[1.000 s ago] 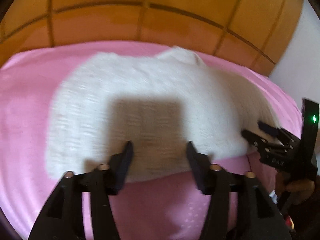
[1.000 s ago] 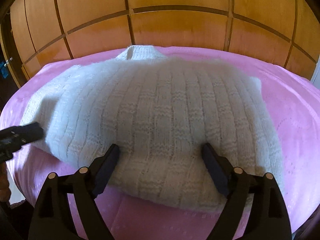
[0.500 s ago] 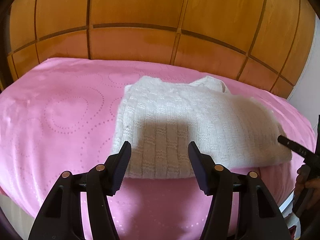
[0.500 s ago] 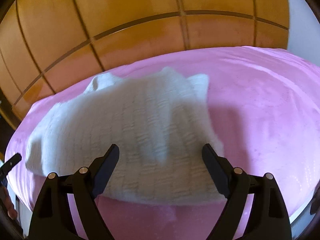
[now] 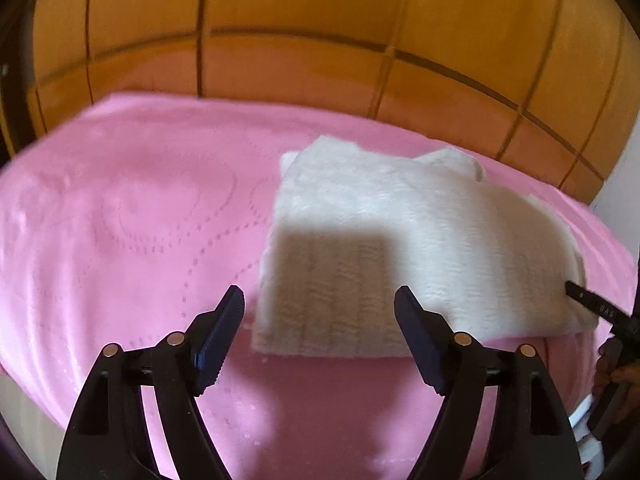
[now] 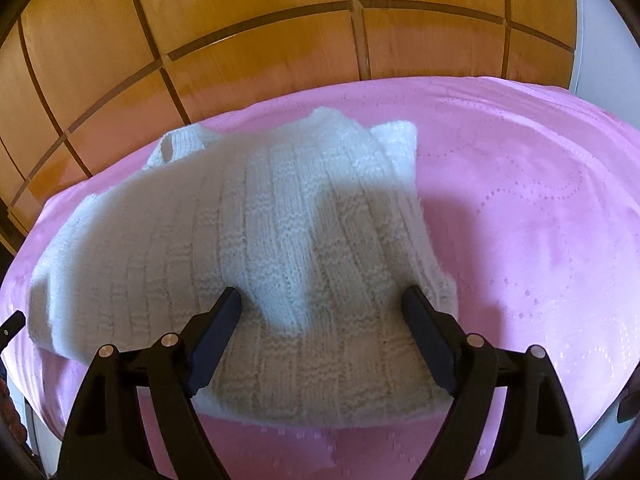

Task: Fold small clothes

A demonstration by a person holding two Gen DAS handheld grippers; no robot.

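The only lettering in view sits on the black finger of the right gripper (image 5: 600,306) at the right edge of the left wrist view — small pale characters, too blurred to make out. Nothing readable shows on the white knitted sweater (image 6: 256,256) or the pink blanket (image 6: 540,220).

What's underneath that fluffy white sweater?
A pink blanket with dotted patterns, spread under and around the white knit sweater. The sweater looks folded over itself, so its lower layers and the blanket directly beneath are covered.
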